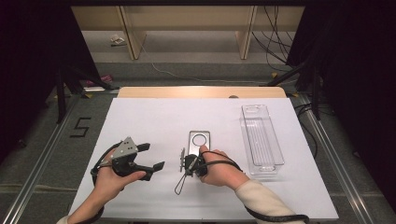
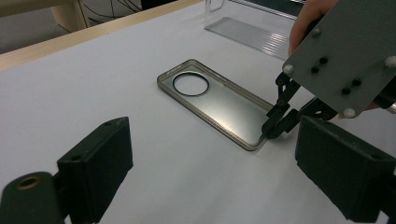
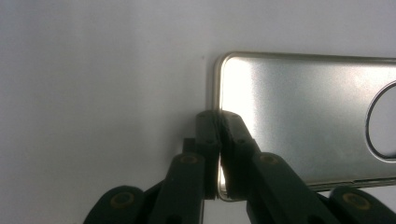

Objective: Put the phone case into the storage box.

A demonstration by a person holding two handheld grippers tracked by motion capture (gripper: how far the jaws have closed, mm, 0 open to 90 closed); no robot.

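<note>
A clear grey phone case (image 1: 199, 139) with a round camera hole lies flat in the middle of the white table (image 1: 154, 121). My right gripper (image 1: 192, 157) stands at its near short edge. In the right gripper view the gripper (image 3: 218, 119) is shut on the rim of the case (image 3: 303, 121), one jaw outside and one inside. My left gripper (image 1: 152, 156) hovers open to the left of the case, holding nothing. The left gripper view shows its gap (image 2: 219, 177), the case (image 2: 212, 100) and the right gripper (image 2: 272, 129).
A long clear plastic tray (image 1: 261, 140) stands at the right of the table, also seen as the tray (image 2: 252, 32) in the left gripper view. A wooden strip (image 1: 201, 92) runs along the table's far edge. A cable loop (image 1: 180, 186) lies below the right hand.
</note>
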